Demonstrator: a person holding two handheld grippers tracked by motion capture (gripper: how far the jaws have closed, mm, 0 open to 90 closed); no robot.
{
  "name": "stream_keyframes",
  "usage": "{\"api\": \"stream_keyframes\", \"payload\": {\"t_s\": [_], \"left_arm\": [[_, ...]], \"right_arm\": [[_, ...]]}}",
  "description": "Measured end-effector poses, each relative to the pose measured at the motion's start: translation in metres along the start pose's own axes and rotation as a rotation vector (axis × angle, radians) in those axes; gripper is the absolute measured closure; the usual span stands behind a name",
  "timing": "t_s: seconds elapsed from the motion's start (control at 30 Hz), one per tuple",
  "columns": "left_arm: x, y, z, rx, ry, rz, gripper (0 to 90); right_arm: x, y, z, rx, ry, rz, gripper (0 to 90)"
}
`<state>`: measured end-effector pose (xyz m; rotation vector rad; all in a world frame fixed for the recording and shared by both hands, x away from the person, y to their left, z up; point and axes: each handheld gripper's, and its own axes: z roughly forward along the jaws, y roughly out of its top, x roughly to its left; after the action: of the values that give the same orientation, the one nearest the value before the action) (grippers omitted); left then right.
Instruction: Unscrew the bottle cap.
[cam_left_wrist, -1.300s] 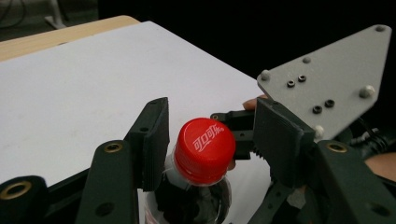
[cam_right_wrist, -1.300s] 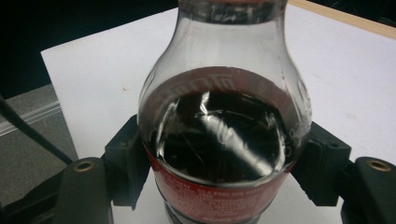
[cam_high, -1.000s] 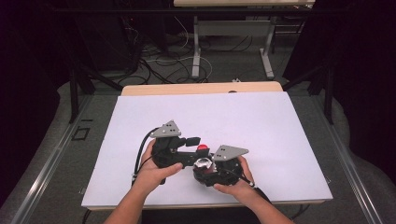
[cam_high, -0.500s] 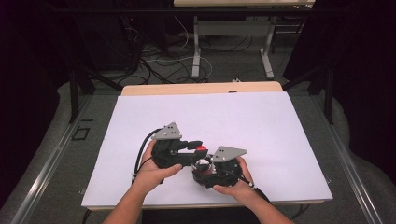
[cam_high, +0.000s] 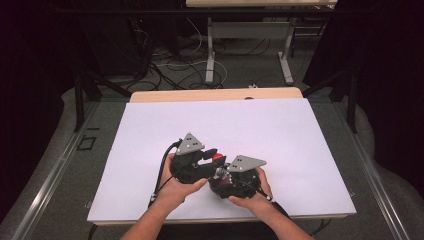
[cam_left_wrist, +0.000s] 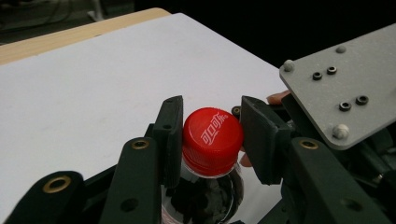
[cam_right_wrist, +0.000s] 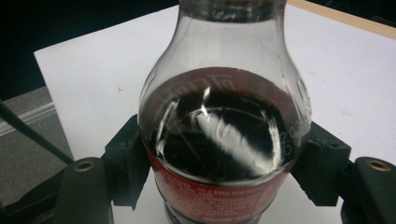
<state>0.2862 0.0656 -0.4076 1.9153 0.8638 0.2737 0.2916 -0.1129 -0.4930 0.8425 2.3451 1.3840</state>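
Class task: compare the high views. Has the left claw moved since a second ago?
Yes. The left claw has shifted slightly right along the white sheet, closing onto the red cap.

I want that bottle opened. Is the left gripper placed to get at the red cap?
Probably yes: the left gripper has a finger on each side of the red cap, nothing between, while the right gripper clamps the bottle.

Clear plastic cola bottle (cam_right_wrist: 224, 140), dark liquid to shoulder height, red label band around the body, neck empty above. Red screw cap (cam_left_wrist: 212, 140) with white script is on. Bottle stands upright near the front edge of the white table (cam_high: 280, 125)
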Motion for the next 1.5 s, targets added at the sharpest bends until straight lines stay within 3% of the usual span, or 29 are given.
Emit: {"api": "stream_keyframes", "payload": {"t_s": [0.1,0.2,0.23,0.33,0.43,0.5,0.53,0.7,0.77,0.87,1.0,1.1,1.17,1.33,1.47,1.5], "left_arm": [[-0.003,0.000,0.001,-0.002,0.026,-0.025,61.4],[-0.011,-0.002,0.004,-0.008,0.091,-0.077,61.4],[-0.012,-0.002,0.004,0.000,0.105,-0.072,61.4],[-0.013,-0.001,0.003,-0.002,0.105,-0.082,61.2],[-0.004,0.001,0.000,0.000,0.019,-0.064,58.8],[0.005,0.002,-0.002,-0.018,-0.043,-0.010,51.3],[0.008,0.003,-0.003,-0.023,-0.071,-0.002,49.4],[0.030,0.004,-0.007,-0.022,-0.283,0.053,44.2],[0.036,0.003,-0.008,-0.023,-0.326,0.092,44.2],[0.042,0.000,-0.005,0.006,-0.383,0.115,49.0],[0.047,-0.003,-0.004,0.008,-0.422,0.101,60.0],[0.046,-0.004,-0.005,-0.009,-0.409,0.111,60.7],[0.042,-0.005,-0.005,-0.012,-0.370,0.109,61.0],[0.029,-0.004,-0.005,-0.005,-0.235,0.102,61.3],[0.012,-0.003,-0.003,0.000,-0.102,0.044,61.4],[0.009,-0.002,-0.003,0.000,-0.078,0.034,61.4]], "right_arm": [[0.000,0.000,0.000,0.004,-0.005,0.007,29.6],[0.001,-0.001,0.001,0.005,-0.028,0.003,29.5],[0.002,-0.001,0.001,0.009,-0.044,0.001,29.5],[0.002,-0.002,0.001,0.012,-0.046,-0.014,29.5],[0.001,-0.001,0.000,-0.002,-0.018,0.001,29.5],[0.000,0.000,-0.001,-0.002,0.009,0.011,29.5],[-0.001,0.000,-0.001,-0.009,0.019,0.006,29.5],[0.000,0.001,-0.002,-0.015,0.068,0.006,29.5],[0.001,0.002,-0.003,-0.018,0.091,0.001,29.5],[0.003,0.002,-0.002,-0.019,0.108,-0.024,29.5],[0.005,0.002,-0.001,-0.004,0.130,-0.039,29.5],[0.005,0.002,-0.001,-0.006,0.128,-0.038,29.5],[0.006,0.001,-0.001,-0.017,0.114,-0.036,29.5],[0.005,0.001,0.001,-0.011,0.064,-0.026,29.6],[0.004,0.001,0.000,0.008,0.035,-0.020,29.6],[0.004,0.000,0.000,-0.010,0.027,-0.011,29.6]]}}
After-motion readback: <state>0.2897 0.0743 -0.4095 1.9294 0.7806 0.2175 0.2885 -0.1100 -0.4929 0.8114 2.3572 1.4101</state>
